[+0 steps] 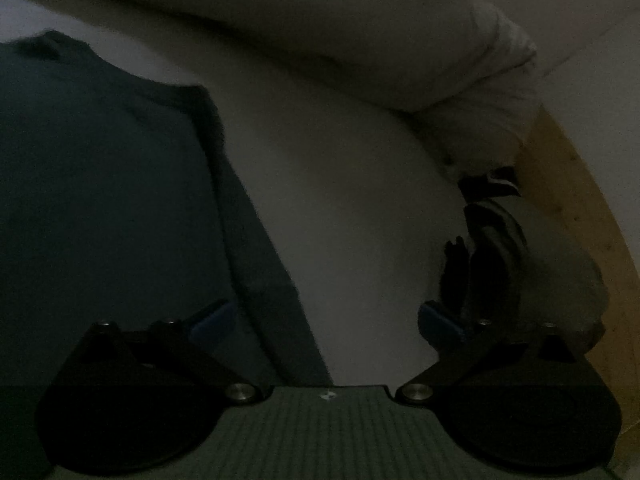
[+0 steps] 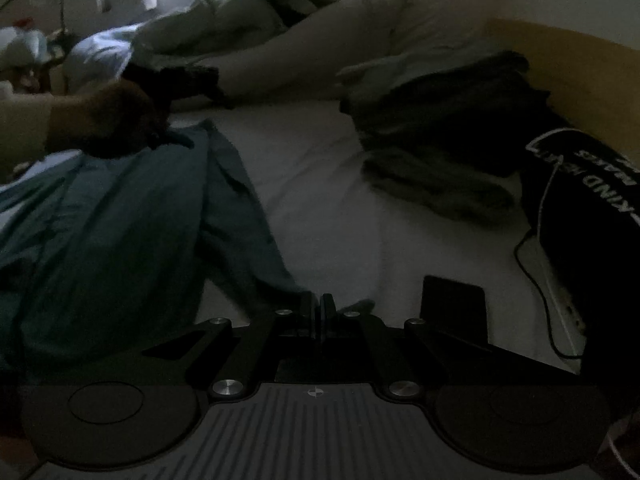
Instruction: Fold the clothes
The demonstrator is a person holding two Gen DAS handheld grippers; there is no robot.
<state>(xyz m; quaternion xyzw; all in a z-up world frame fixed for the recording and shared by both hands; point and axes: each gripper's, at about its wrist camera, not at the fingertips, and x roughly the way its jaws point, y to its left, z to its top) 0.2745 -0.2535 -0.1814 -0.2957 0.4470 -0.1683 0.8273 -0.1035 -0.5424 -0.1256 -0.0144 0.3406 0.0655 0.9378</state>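
A teal garment (image 2: 132, 216) lies spread on the white bed sheet (image 2: 320, 184). My right gripper (image 2: 319, 312) is shut on the garment's near corner at the lower edge. In the left wrist view the same teal garment (image 1: 100, 184) fills the left side, its hem running between the fingers. My left gripper (image 1: 326, 320) is open just above the fabric, blue pads (image 1: 212, 320) wide apart. In the right wrist view the left gripper (image 2: 172, 80) is seen at the garment's far corner, held by a hand.
A pile of folded dark and grey clothes (image 2: 440, 136) sits at the right by a wooden bed frame (image 2: 580, 72). A black bag with white lettering (image 2: 592, 200), a cable and a dark phone (image 2: 454, 300) lie near. Pillows and duvet (image 2: 280, 40) lie behind.
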